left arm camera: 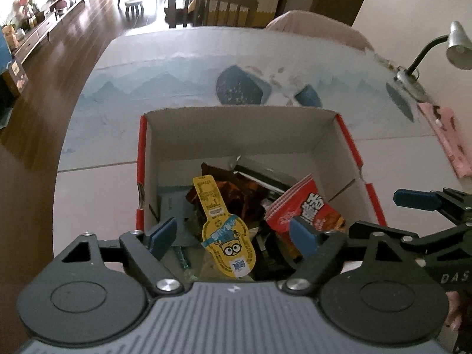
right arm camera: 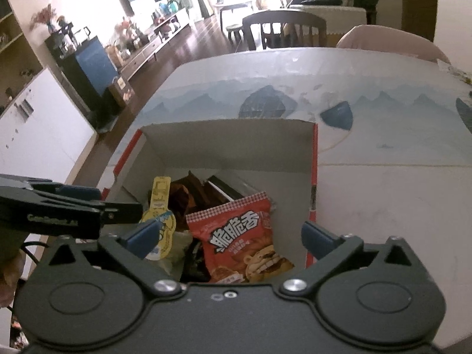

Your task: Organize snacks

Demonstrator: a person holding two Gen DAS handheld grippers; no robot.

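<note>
An open cardboard box point(left arm camera: 236, 129) point(right arm camera: 230, 144) with red edges stands on the table and holds several snack packs. A yellow cartoon-printed packet point(left arm camera: 227, 230) point(right arm camera: 160, 206) lies on top at the left, a red biscuit bag point(left arm camera: 306, 206) point(right arm camera: 244, 236) at the right, dark wrappers point(left arm camera: 236, 197) behind them. My left gripper point(left arm camera: 233, 236) hangs open above the yellow packet, touching nothing. My right gripper point(right arm camera: 230, 239) is open wide over the red bag, pads clear of it. Each gripper shows at the edge of the other's view.
The table point(left arm camera: 103, 191) point(right arm camera: 383, 206) has a blue mountain-print cover. A pink packet point(left arm camera: 451, 141) lies at the right edge near a desk lamp point(left arm camera: 454, 47). Chairs point(left arm camera: 212, 6) point(right arm camera: 283, 29) stand at the far side. A white cabinet point(right arm camera: 38, 135) is left of the table.
</note>
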